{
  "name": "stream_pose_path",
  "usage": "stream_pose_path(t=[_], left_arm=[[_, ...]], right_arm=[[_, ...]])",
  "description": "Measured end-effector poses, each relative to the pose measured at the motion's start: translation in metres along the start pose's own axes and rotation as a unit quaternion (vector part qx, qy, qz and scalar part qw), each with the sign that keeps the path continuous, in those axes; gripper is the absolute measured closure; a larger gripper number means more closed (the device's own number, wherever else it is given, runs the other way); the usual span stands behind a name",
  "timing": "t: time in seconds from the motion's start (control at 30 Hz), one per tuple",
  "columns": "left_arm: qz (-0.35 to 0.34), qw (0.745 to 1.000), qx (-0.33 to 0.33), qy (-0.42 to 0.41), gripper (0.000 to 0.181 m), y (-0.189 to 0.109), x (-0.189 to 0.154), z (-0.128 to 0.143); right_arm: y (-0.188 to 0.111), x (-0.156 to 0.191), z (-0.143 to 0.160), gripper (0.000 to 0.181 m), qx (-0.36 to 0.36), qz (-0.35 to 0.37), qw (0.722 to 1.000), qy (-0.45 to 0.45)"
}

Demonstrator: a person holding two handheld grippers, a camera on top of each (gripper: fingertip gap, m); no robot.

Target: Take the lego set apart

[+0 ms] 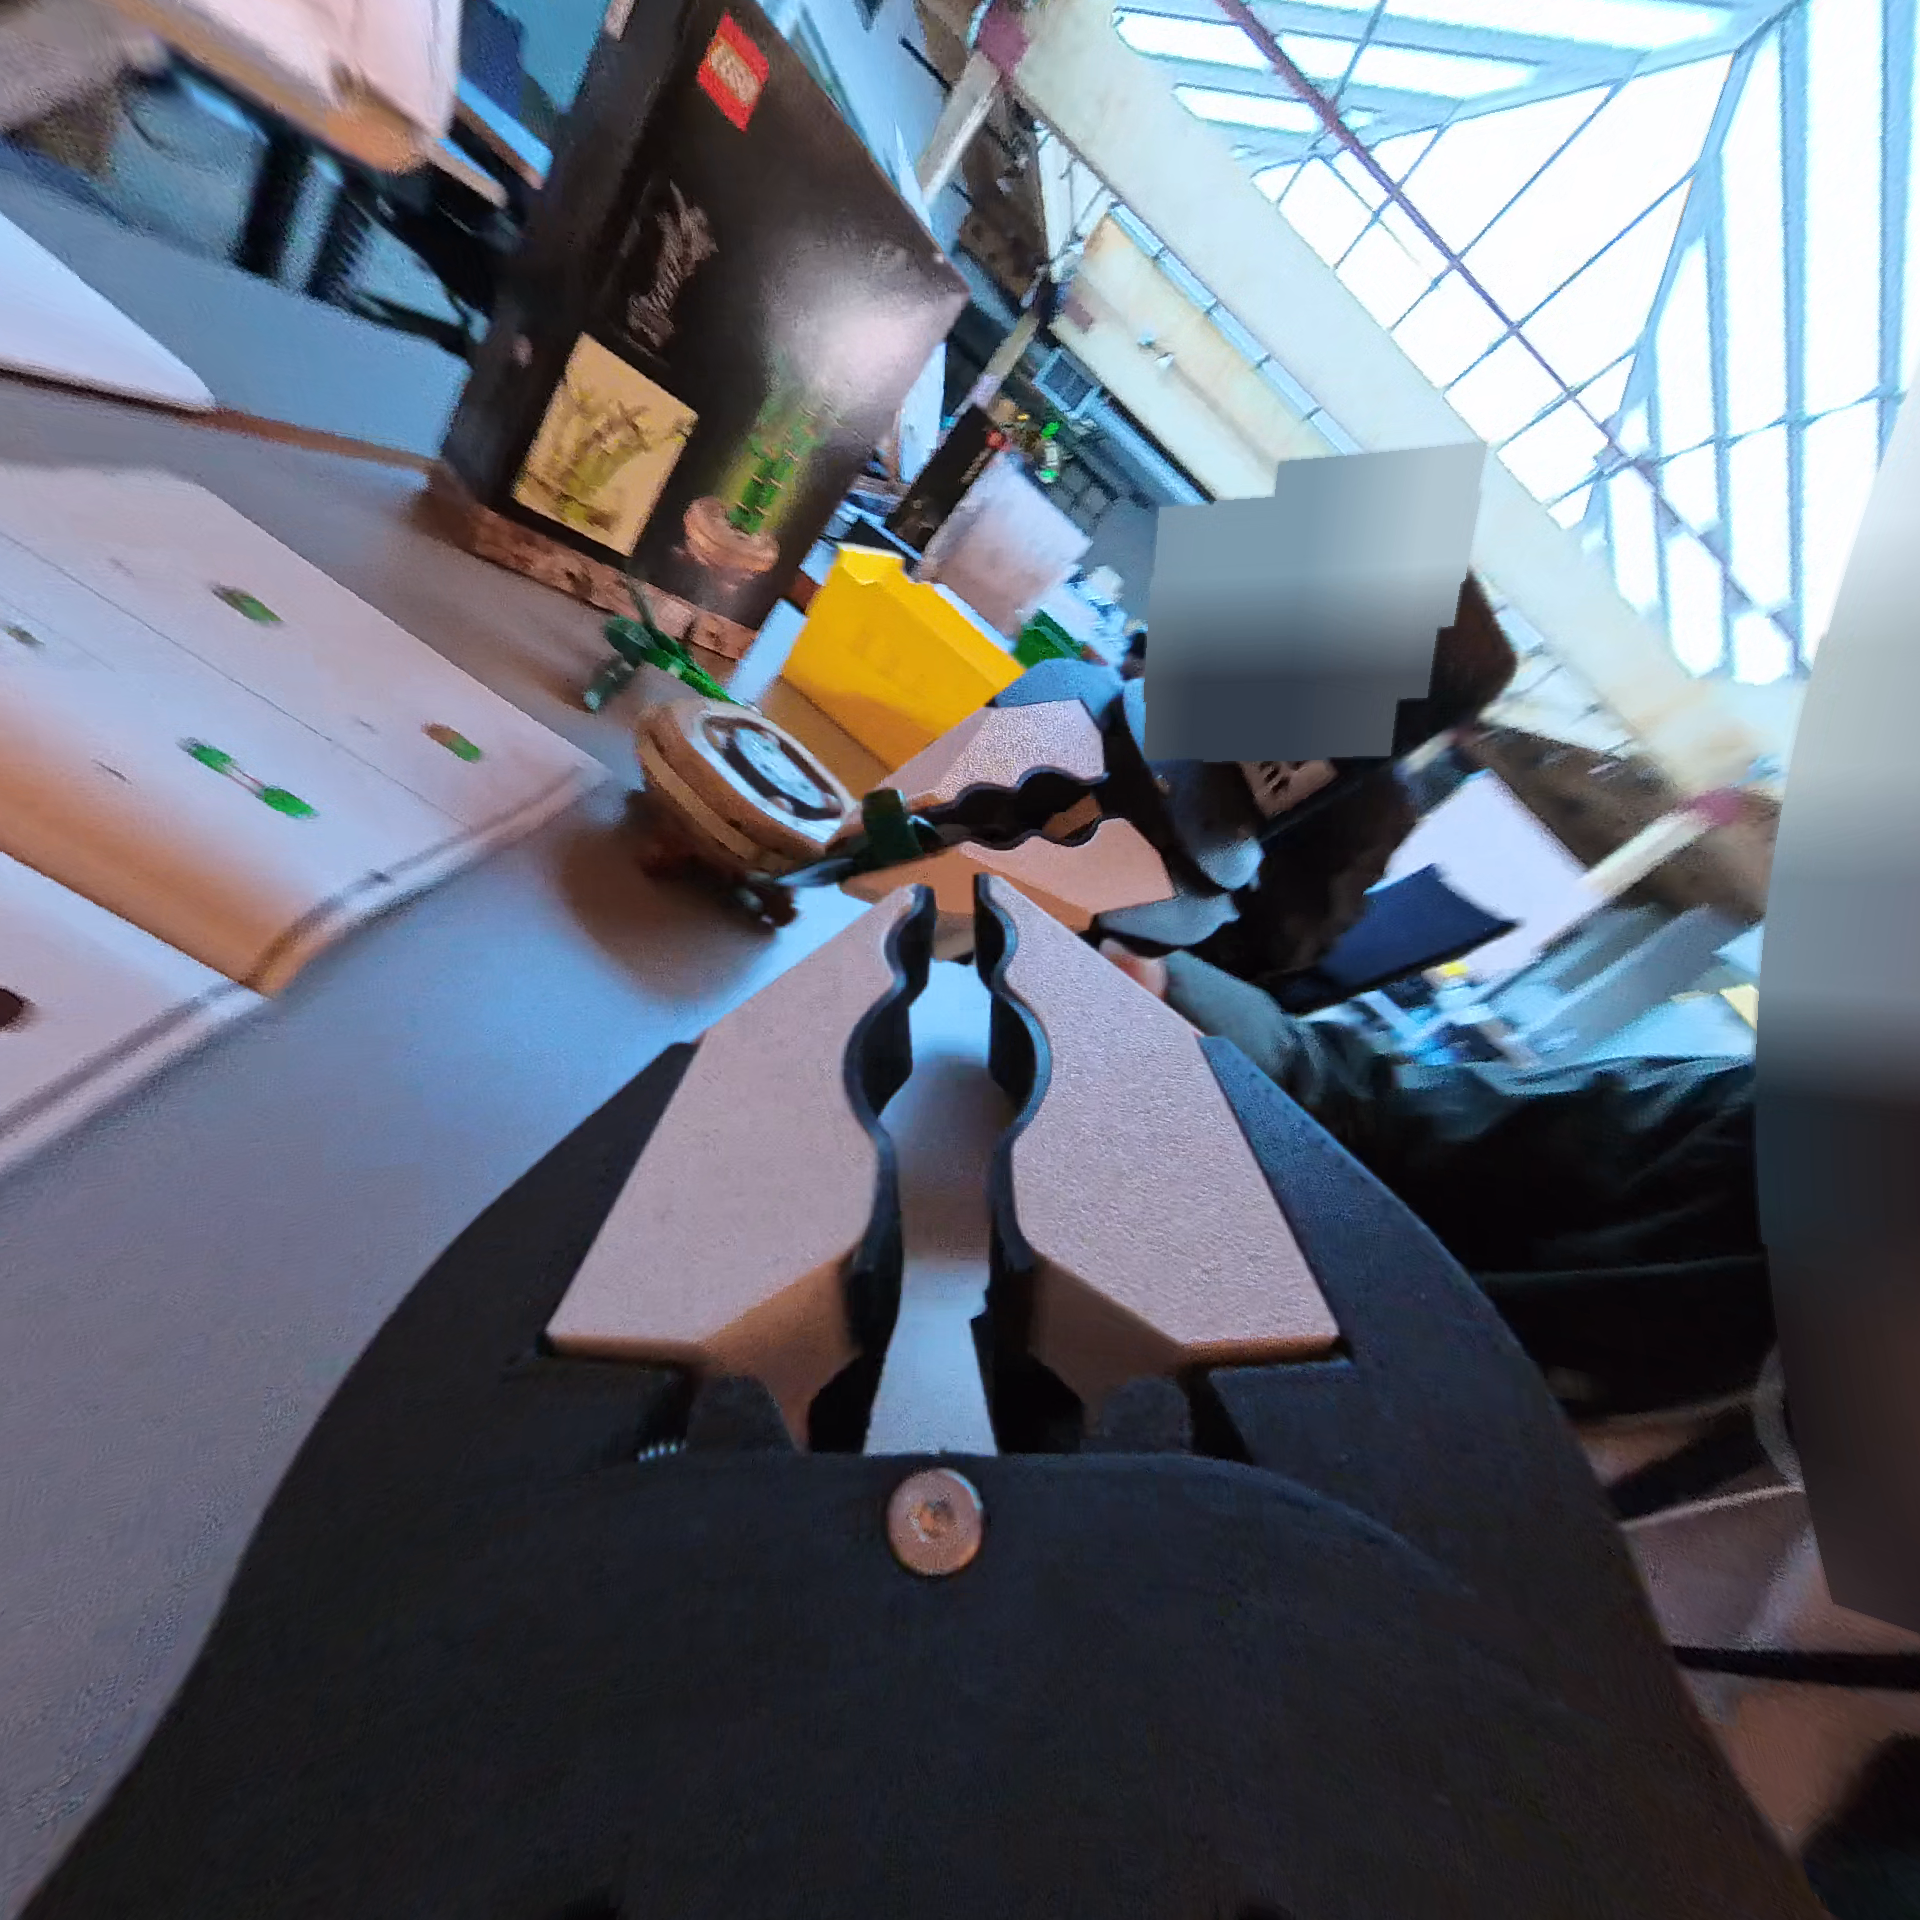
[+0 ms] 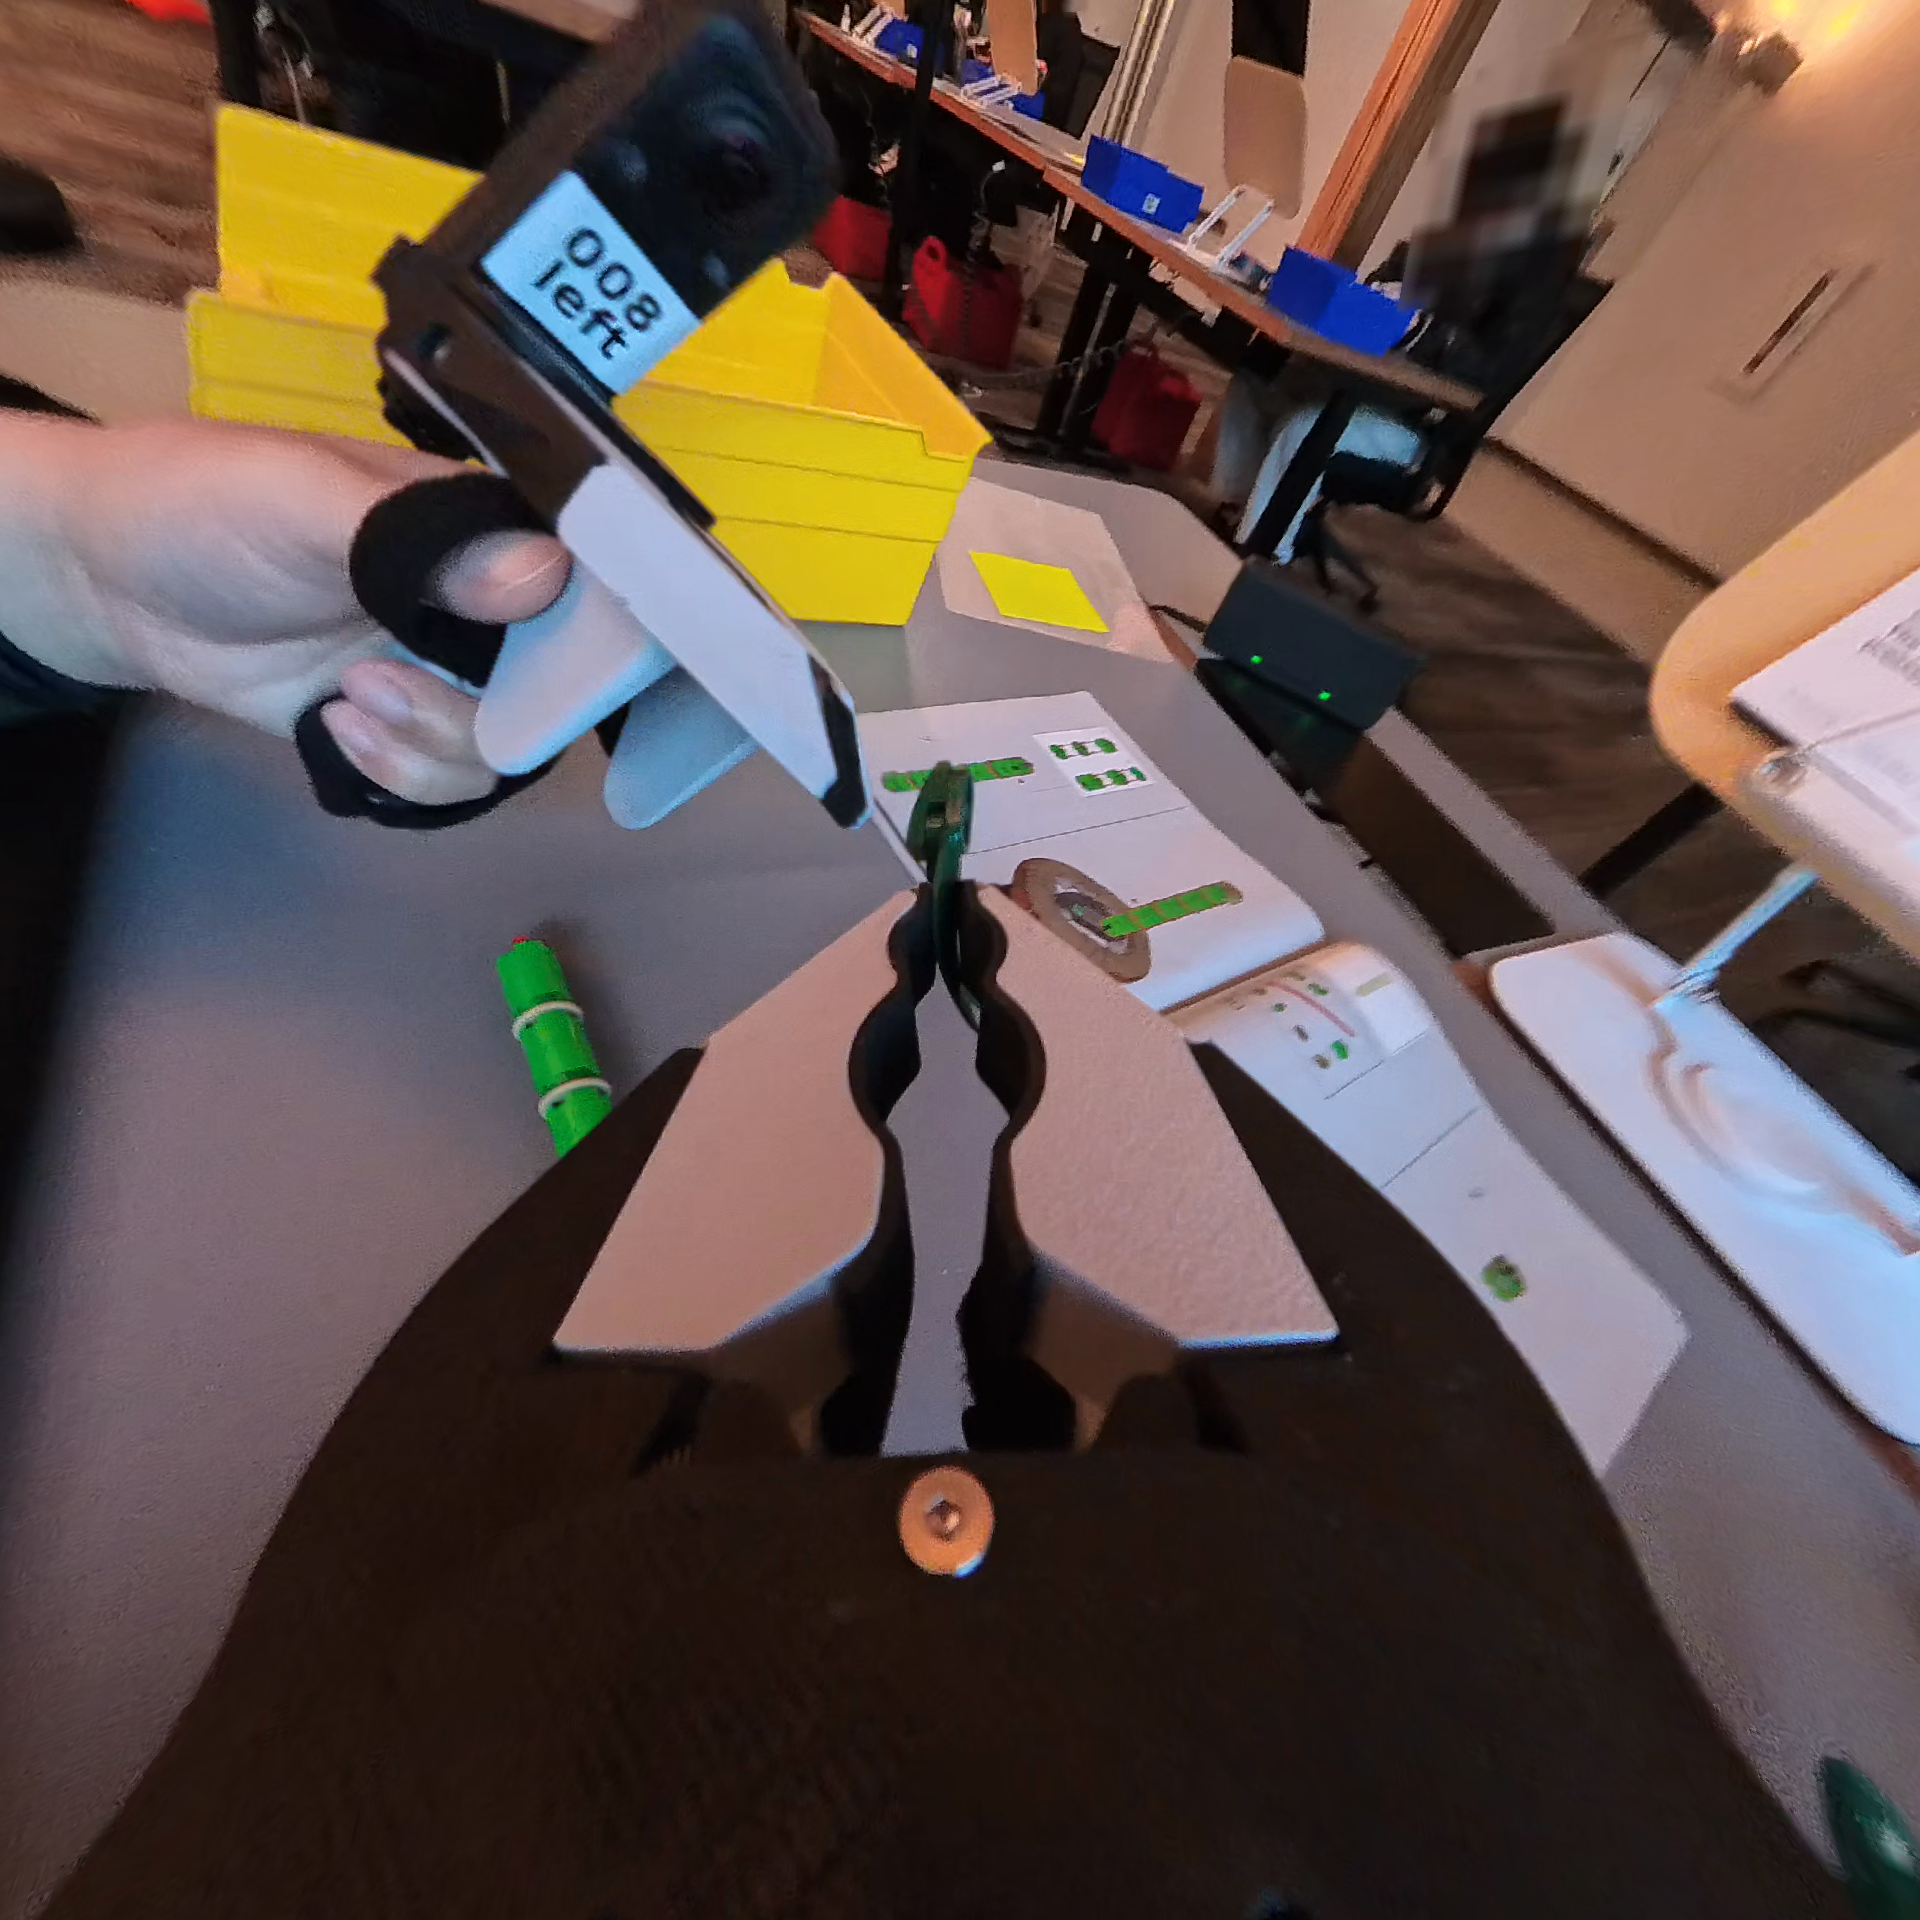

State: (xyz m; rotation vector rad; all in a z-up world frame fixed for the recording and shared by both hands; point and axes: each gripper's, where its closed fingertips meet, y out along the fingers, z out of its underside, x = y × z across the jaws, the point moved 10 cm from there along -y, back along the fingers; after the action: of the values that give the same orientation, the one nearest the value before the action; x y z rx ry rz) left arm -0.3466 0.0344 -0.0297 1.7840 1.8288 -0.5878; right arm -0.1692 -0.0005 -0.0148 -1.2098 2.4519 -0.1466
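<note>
A dark green leaf-shaped lego piece [image 2: 943,831] is clamped between the tips of the right gripper [image 2: 943,909], raised above the grey tabletop [image 2: 260,1195]. The left gripper [image 1: 951,914] is seen nearly closed on nothing, its tips just beside the right gripper's. A white label with printed characters is borne by the left tool's black housing [image 2: 623,260]. To the left of the right gripper, a bright green segmented lego stalk [image 2: 545,1044] lies on the table. Just ahead, an open instruction booklet [image 2: 1091,810] is spread flat; beyond it, stacked yellow plastic bins [image 2: 810,468]. A black lego box [image 1: 707,312] with a red logo stands beyond the round tan lego pot [image 1: 738,784].
</note>
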Motion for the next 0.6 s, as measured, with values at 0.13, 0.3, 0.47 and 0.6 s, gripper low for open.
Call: stream_pose_path(t=[0.13, 0.3, 0.47, 0.6], left_arm=[[0.029, 0.997, -0.022, -0.067, 0.168, 0.0004, 0.0076, 0.0025], [-0.005, 0.999, -0.016, -0.035, 0.168, 0.0013, 0.0064, 0.0019], [-0.033, 0.999, -0.021, -0.018, 0.167, -0.0002, 0.0085, 0.0012], [-0.042, 0.999, -0.011, -0.002, 0.175, 0.0016, 0.0078, 0.0020]], right_arm=[[0.0023, 0.0069, -0.0021, 0.180, 0.008, 0.014, 0.999, -0.047], [0.0025, 0.0058, -0.0012, 0.180, 0.009, 0.011, 0.999, -0.044], [0.0048, 0.0093, -0.0015, 0.180, 0.015, 0.010, 0.998, -0.057], [0.0059, 0.0093, 0.0001, 0.180, 0.021, 0.006, 0.998, -0.050]])
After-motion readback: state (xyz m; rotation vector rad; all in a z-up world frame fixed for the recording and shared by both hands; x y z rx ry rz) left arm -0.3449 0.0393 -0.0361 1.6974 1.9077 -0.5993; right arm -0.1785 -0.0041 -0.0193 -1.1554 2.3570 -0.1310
